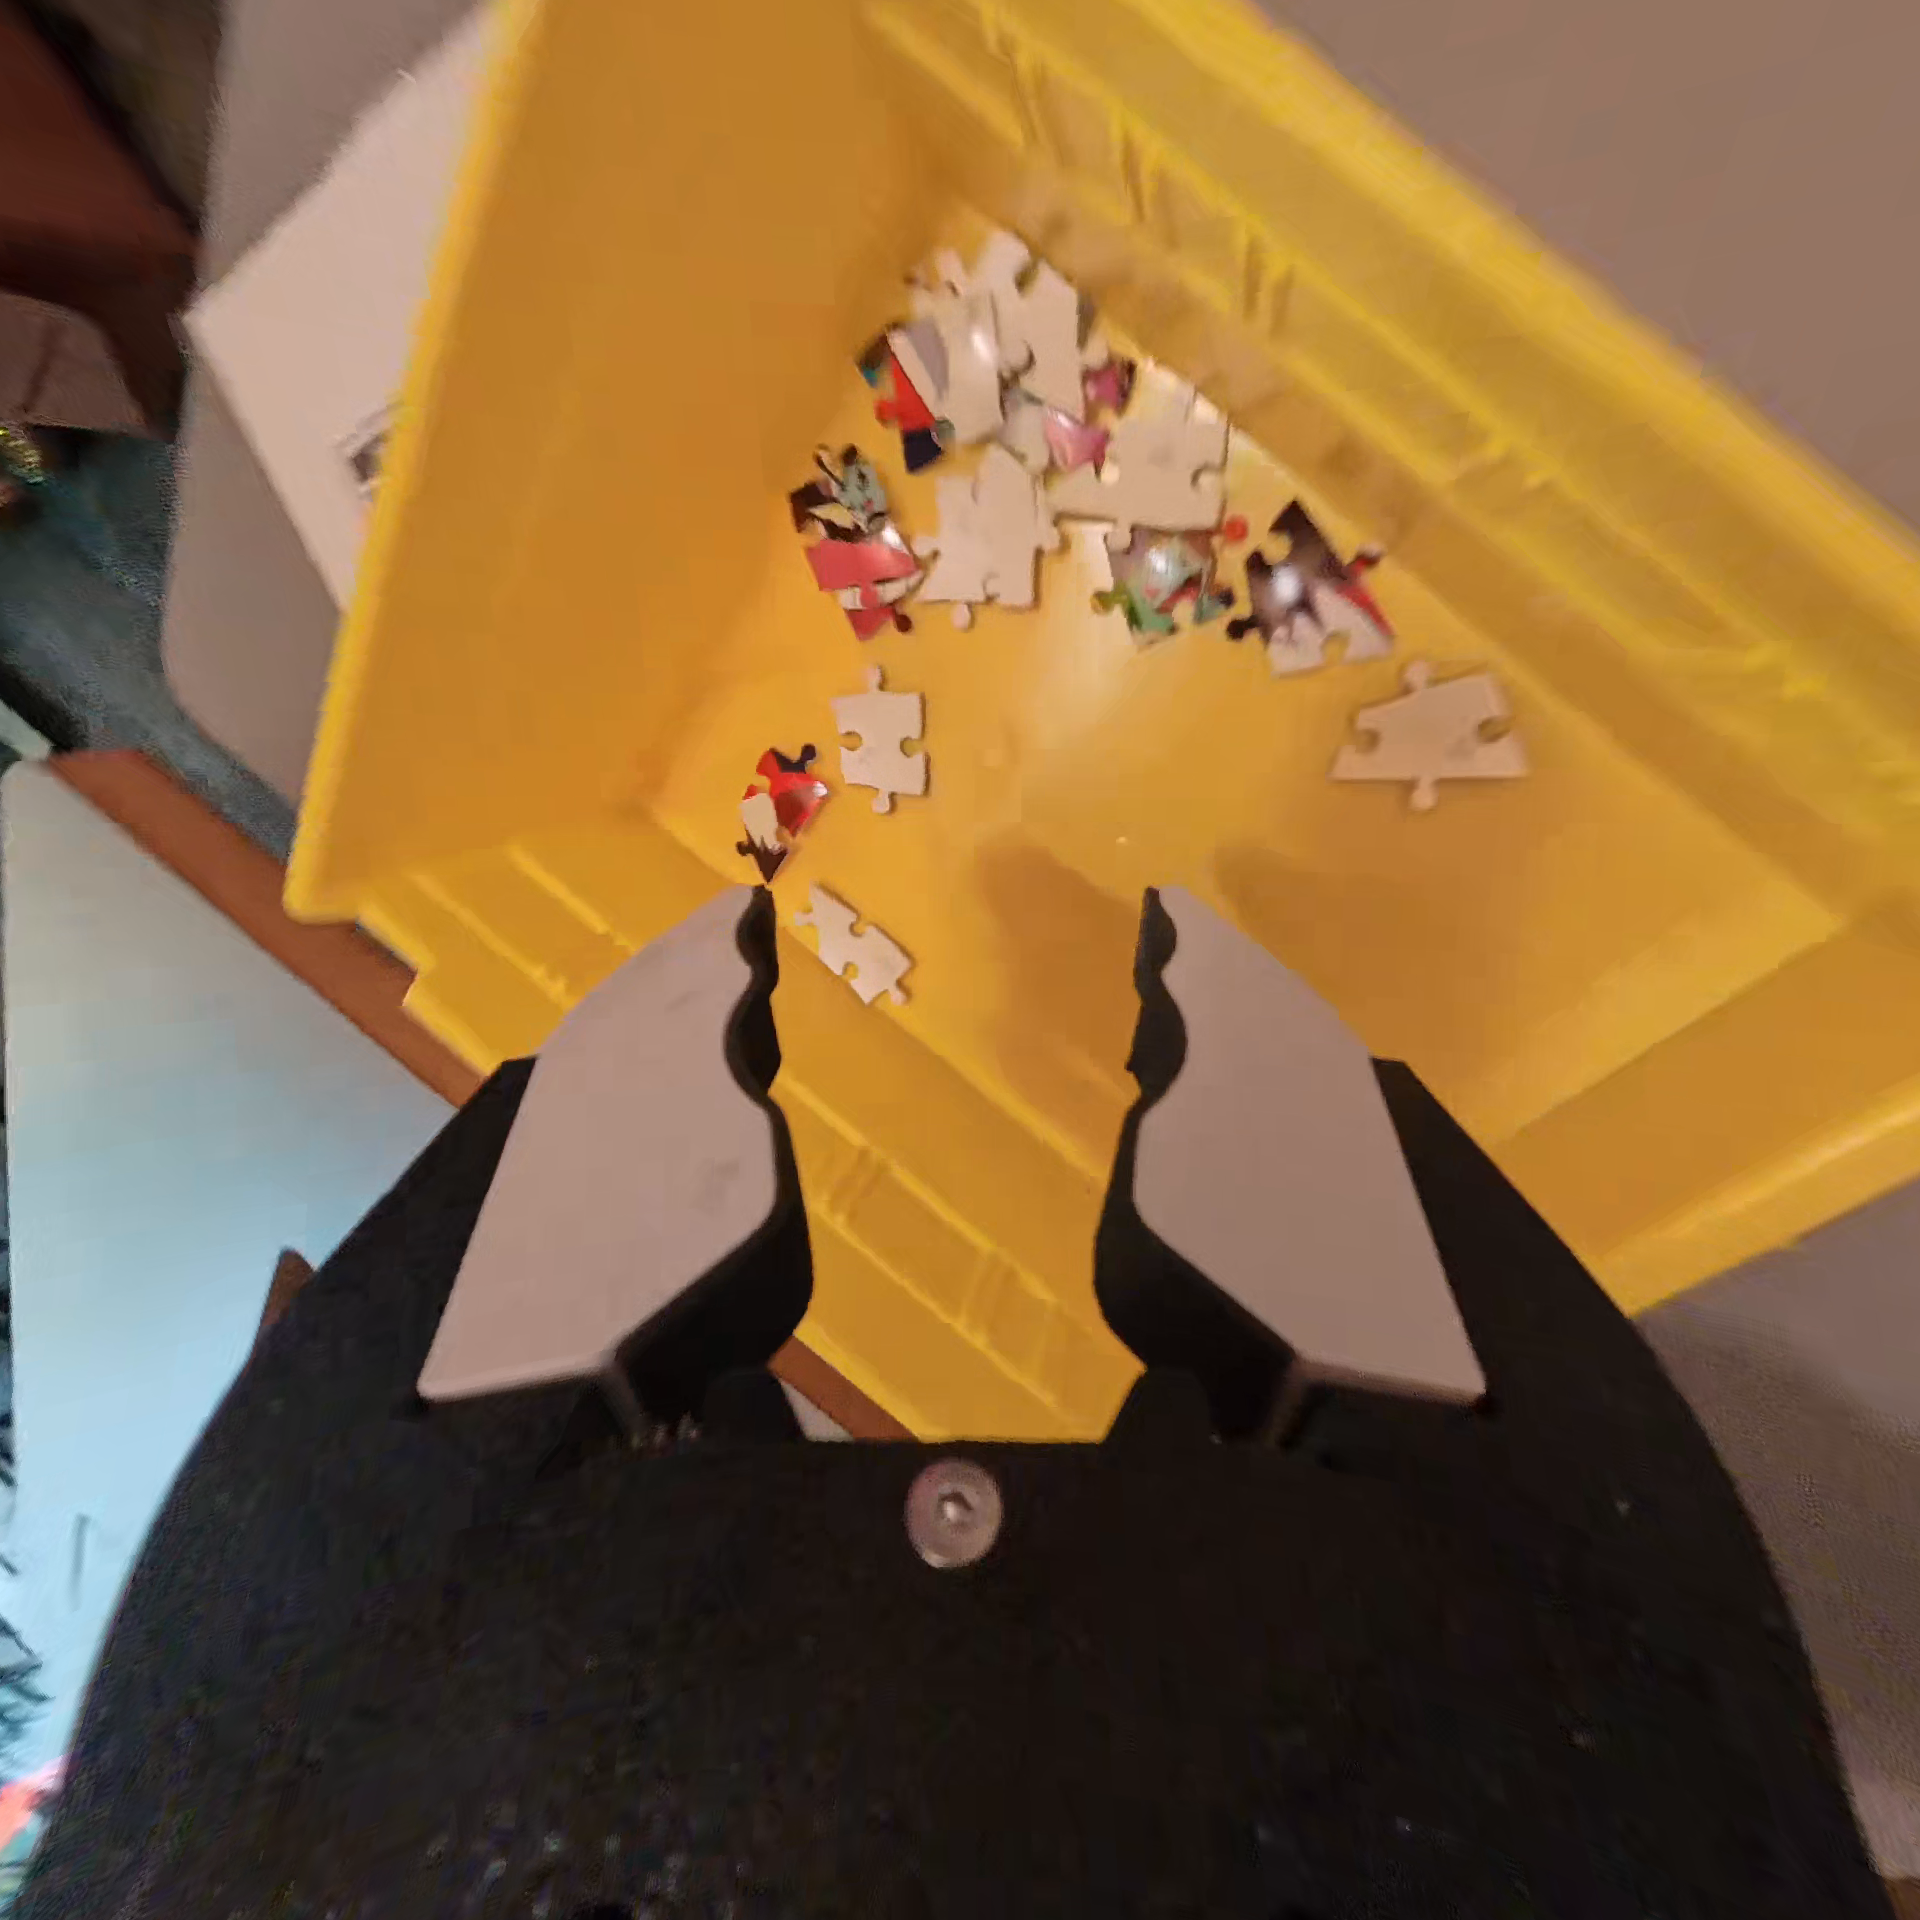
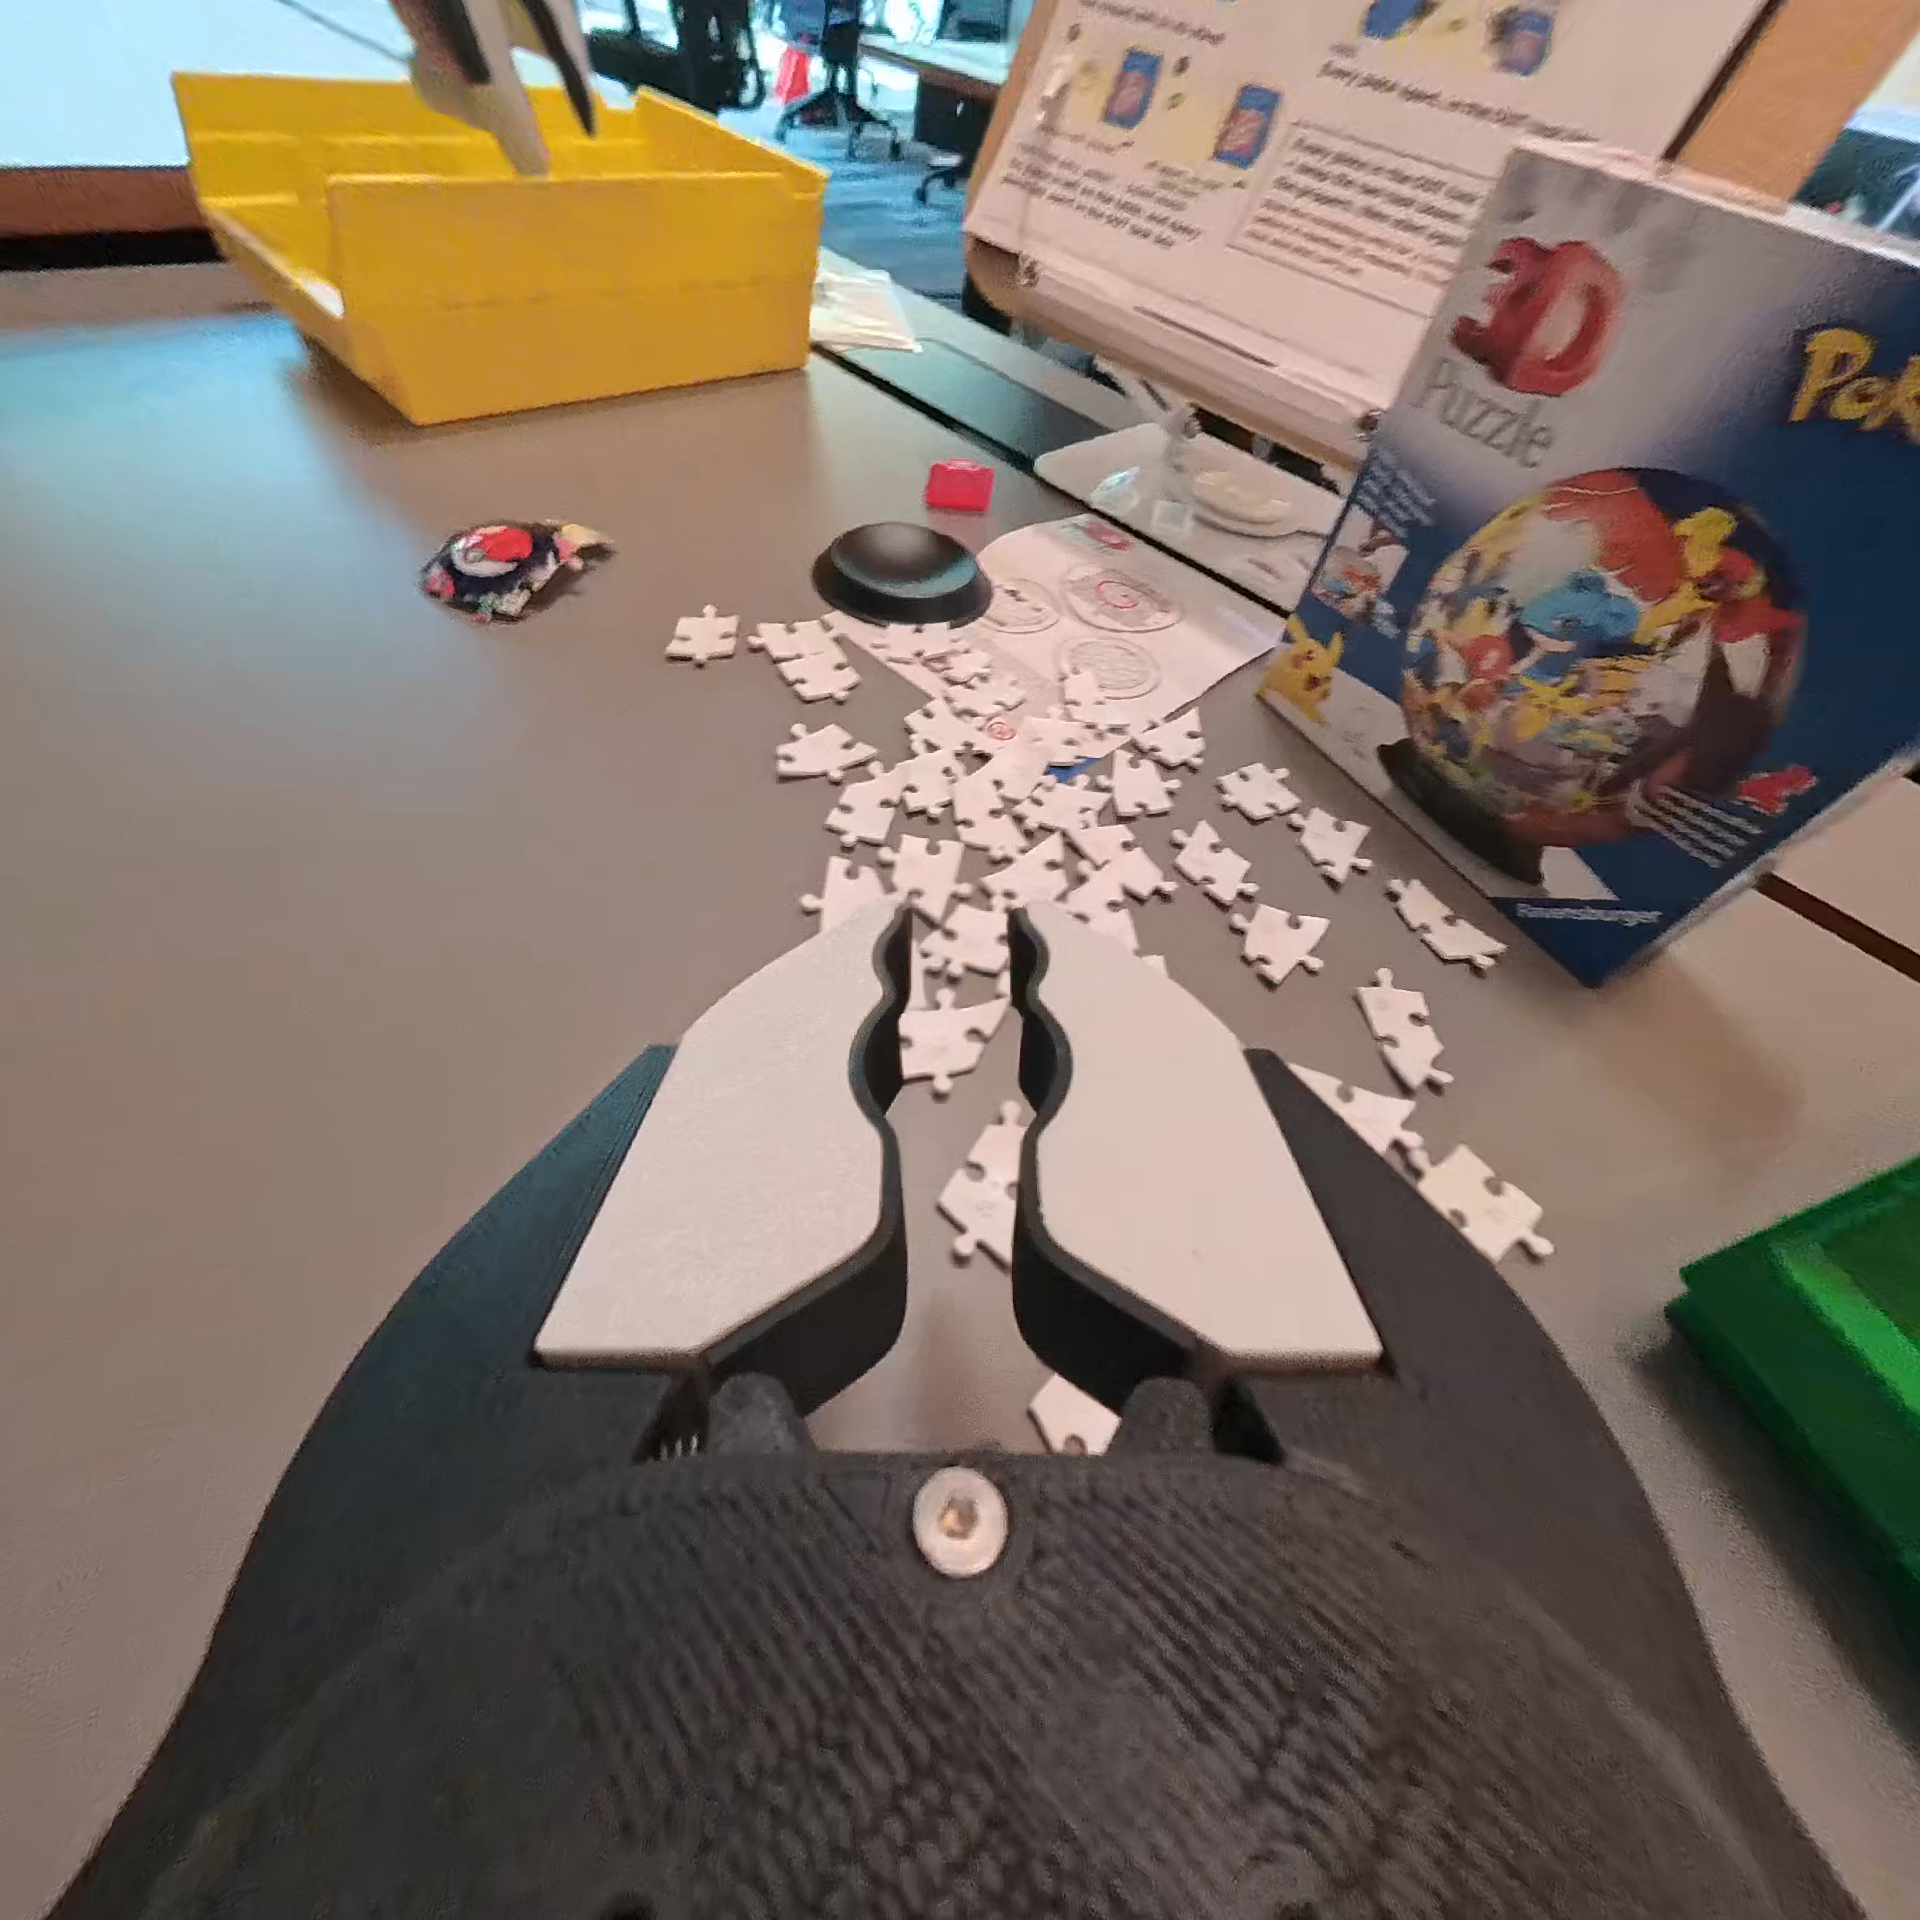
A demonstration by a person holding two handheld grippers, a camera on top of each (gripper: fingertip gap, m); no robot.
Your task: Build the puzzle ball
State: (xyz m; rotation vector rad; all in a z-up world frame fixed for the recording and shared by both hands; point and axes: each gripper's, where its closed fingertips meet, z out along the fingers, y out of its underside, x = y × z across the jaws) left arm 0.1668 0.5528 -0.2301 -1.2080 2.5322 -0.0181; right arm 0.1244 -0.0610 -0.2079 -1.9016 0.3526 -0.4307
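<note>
Barely begun: far left, the left gripper (image 1: 951, 904) hangs open and empty over loose pieces in the yellow bin (image 1: 644, 436), one small joined cap (image 2: 509, 566) lies mid-table, and the right gripper (image 2: 958, 920) hovers part-open and empty above scattered white pieces (image 2: 977, 800).

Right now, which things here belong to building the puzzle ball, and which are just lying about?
For the job: yellow bin of puzzle pieces, loose white pieces, started ball section, black stand, instruction sheet, puzzle box.

Lying about: green tray, small red object.
</note>
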